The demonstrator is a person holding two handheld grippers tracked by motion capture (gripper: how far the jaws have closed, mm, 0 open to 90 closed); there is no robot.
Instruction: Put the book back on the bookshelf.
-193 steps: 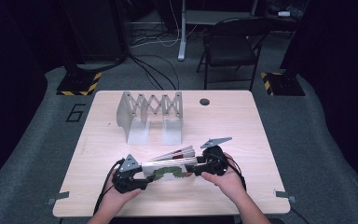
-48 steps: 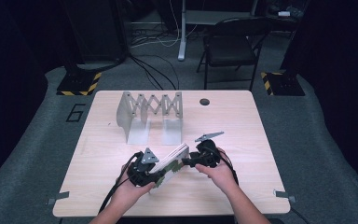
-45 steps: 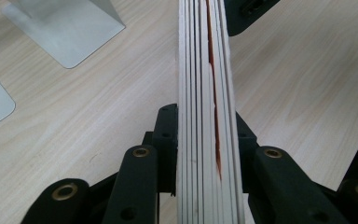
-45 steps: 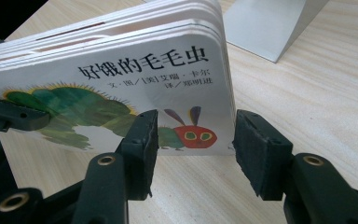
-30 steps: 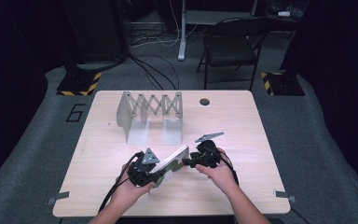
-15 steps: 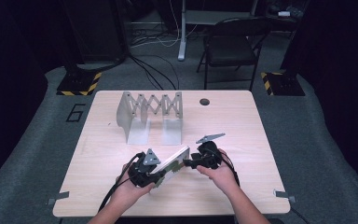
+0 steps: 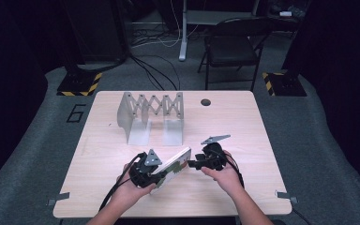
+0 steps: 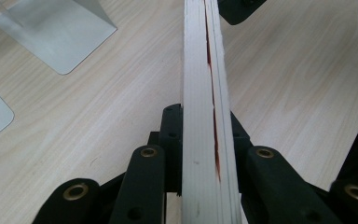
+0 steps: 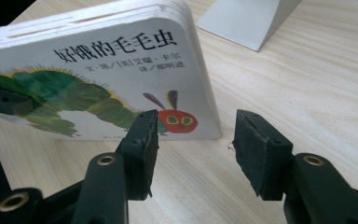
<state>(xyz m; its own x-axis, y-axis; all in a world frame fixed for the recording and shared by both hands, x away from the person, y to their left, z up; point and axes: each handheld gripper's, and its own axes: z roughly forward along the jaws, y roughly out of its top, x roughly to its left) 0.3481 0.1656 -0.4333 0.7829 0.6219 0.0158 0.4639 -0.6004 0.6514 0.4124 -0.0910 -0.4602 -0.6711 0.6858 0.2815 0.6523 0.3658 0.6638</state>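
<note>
Book (image 9: pixel 107 70): we see a white board cover, green caterpillar.
Left gripper (image 8: pixel 200 154): clamps its edge.
Right gripper (image 9: pixel 193 149): we find jaws apart, empty, beside its corner.

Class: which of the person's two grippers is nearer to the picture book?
Left. The left gripper clamps the book by its edge; the right gripper sits just beside the book's far end, jaws apart and empty.

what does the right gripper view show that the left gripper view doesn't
Right gripper view: the book cover with its caterpillar picture, and the right gripper with jaws apart, nothing between. Left gripper view: the book page edges, clamped by the left gripper. Both: the book, the wooden table and a foot of the metal rack.
</note>
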